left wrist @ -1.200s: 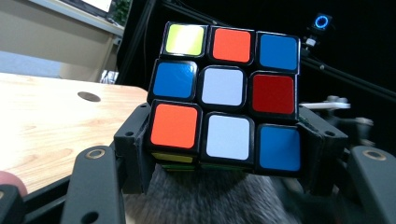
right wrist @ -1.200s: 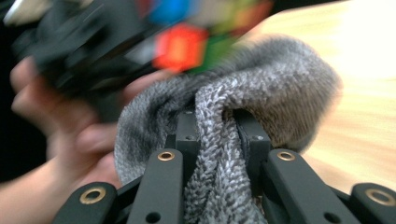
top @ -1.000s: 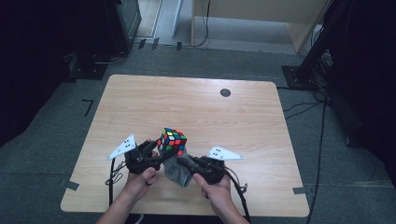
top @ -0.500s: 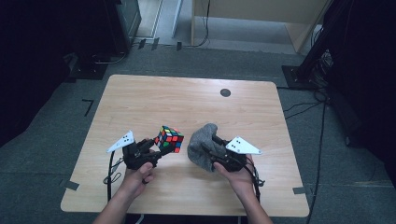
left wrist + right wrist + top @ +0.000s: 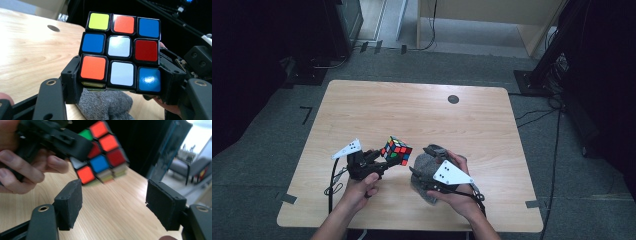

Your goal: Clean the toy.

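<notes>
The wooden table (image 5: 422,115) fills the middle of the high view, its near edge partly hidden by the person's forearms. At lower centre a grey cloth (image 5: 426,172) lies crumpled under the right gripper (image 5: 418,176), mostly covered by the hand and the grey plate; whether it touches the jaws is hard to tell there. In the right gripper view the jaws have just been opening and stand wide apart with only bare tabletop between them. Left of centre, the left gripper (image 5: 379,161) clamps a scrambled puzzle cube (image 5: 396,150), tilted and lifted off the table. Its near face (image 5: 121,51) shows yellow, orange, blue, white and red stickers, lower corners hidden behind the pads.
</notes>
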`<state>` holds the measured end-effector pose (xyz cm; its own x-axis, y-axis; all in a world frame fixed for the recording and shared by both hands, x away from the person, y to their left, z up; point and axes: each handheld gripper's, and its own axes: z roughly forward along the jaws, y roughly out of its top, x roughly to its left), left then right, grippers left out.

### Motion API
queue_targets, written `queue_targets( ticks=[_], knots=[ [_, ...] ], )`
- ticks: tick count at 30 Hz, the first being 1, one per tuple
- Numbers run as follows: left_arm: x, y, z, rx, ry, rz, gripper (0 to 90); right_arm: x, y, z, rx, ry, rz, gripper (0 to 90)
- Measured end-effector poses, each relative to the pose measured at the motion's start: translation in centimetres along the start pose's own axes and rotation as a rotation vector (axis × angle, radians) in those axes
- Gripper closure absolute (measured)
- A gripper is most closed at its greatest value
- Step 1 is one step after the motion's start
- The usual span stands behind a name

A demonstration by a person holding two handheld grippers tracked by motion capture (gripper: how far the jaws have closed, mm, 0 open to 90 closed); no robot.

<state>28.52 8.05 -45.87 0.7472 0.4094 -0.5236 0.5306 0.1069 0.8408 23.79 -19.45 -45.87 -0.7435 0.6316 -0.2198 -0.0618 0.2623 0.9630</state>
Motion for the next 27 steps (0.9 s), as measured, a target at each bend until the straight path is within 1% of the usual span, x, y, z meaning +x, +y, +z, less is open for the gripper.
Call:
queue_targets(
  ticks=[3, 5, 6, 8, 10, 11, 14, 16, 17, 18, 19, 20, 22, 23, 25, 26, 27],
  knots=[
    [-0.4, -0.1, 0.5, 0.028, -0.028, -0.003, 33.9, 0.8, -0.3, 0.4, -0.025, -0.001, -0.05, 29.0],
    [-0.6, -0.1, 0.8, 0.042, -0.036, -0.003, 33.9, 1.0, -0.4, 0.6, -0.031, 0.001, -0.072, 28.6],
    [-0.7, -0.2, 0.8, 0.047, -0.035, -0.002, 33.9, 1.2, -0.5, 0.7, -0.035, -0.001, -0.093, 28.4],
    [-0.9, -0.3, 1.1, 0.061, -0.047, -0.016, 33.9, 1.4, -0.6, 0.9, -0.033, -0.006, -0.127, 26.7],
    [-1.0, -0.4, 1.3, 0.074, -0.058, -0.018, 33.9, 1.6, -0.6, 1.0, -0.028, -0.019, -0.146, 26.8],
    [-1.1, -0.4, 1.5, 0.091, -0.061, -0.017, 33.9, 1.6, -0.7, 1.0, -0.03, -0.023, -0.15, 26.8],
    [-1.3, -0.5, 1.9, 0.12, -0.072, -0.022, 33.8, 1.9, -0.6, 1.0, -0.036, -0.036, -0.19, 29.5],
    [-1.2, -0.5, 1.9, 0.129, -0.079, -0.038, 33.7, 2.0, -0.7, 1.0, -0.033, -0.042, -0.22, 32.1],
    [-1.1, -0.5, 1.9, 0.133, -0.083, -0.039, 33.6, 2.1, -0.6, 1.0, -0.028, -0.043, -0.235, 32.9],
    [-1.0, -0.5, 1.9, 0.132, -0.087, -0.041, 33.4, 2.0, -0.6, 1.0, -0.024, -0.04, -0.235, 33.5],
    [-1.0, -0.5, 1.9, 0.124, -0.088, -0.035, 32.9, 2.0, -0.6, 0.9, -0.02, -0.038, -0.237, 33.6],
    [-1.1, -0.4, 1.8, 0.114, -0.088, -0.019, 31.4, 2.0, -0.5, 0.9, -0.019, -0.033, -0.227, 33.6],
    [-1.0, -0.2, 1.5, 0.093, -0.091, -0.015, 27.2, 1.6, -0.4, 0.7, -0.005, -0.023, -0.174, 33.9],
    [-0.9, -0.1, 1.3, 0.083, -0.091, -0.01, 25.3, 1.4, -0.5, 0.6, 0.0, -0.027, -0.162, 34.5],
    [-0.6, 0.2, 0.7, 0.054, -0.086, -0.018, 24.8, 0.8, -0.5, 0.4, 0.022, -0.037, -0.138, 34.5],
    [-0.3, 0.4, 0.4, 0.042, -0.084, -0.02, 24.9, 0.4, -0.6, 0.3, 0.026, -0.047, -0.119, 34.5],
    [0.0, 0.5, 0.0, 0.026, -0.072, -0.02, 25.0, 0.0, -0.6, 0.1, 0.031, -0.052, -0.096, 34.5]
  ],
)
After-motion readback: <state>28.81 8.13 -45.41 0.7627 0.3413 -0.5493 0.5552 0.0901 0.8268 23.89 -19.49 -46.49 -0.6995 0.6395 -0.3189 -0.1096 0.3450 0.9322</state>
